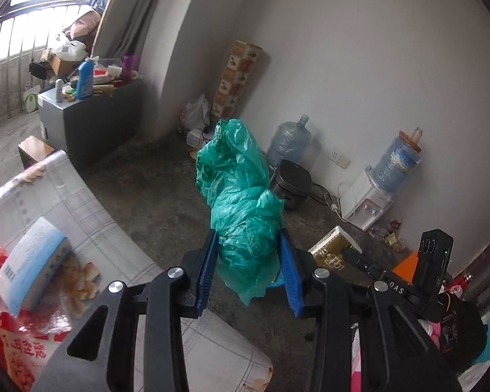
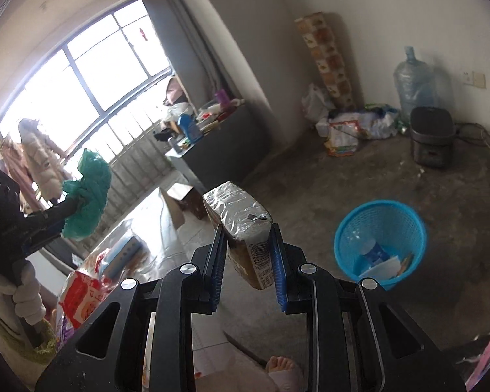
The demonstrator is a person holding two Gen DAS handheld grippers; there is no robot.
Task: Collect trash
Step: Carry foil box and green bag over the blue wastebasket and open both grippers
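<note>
My left gripper (image 1: pixel 247 266) is shut on a crumpled green plastic bag (image 1: pixel 238 196) and holds it in the air beyond the table's edge. The bag also shows in the right wrist view (image 2: pixel 88 192), held by the left gripper (image 2: pixel 63 219). My right gripper (image 2: pixel 246 258) is shut on a brown and silver carton (image 2: pixel 241 225), held in the air above the floor. The same gold carton (image 1: pixel 331 251) and the right gripper (image 1: pixel 359 258) show in the left wrist view. A blue mesh wastebasket (image 2: pixel 380 238) with some trash in it stands on the floor to the right of the carton.
A table (image 1: pixel 91 228) with a checked cloth carries a tissue pack (image 1: pixel 32 261) and a red snack bag (image 1: pixel 16 343). A rice cooker (image 2: pixel 432 140), water jugs (image 2: pixel 415 81), a water dispenser (image 1: pixel 369 202) and bags (image 2: pixel 352 127) line the wall. A grey cabinet (image 1: pixel 81 121) stands by the window.
</note>
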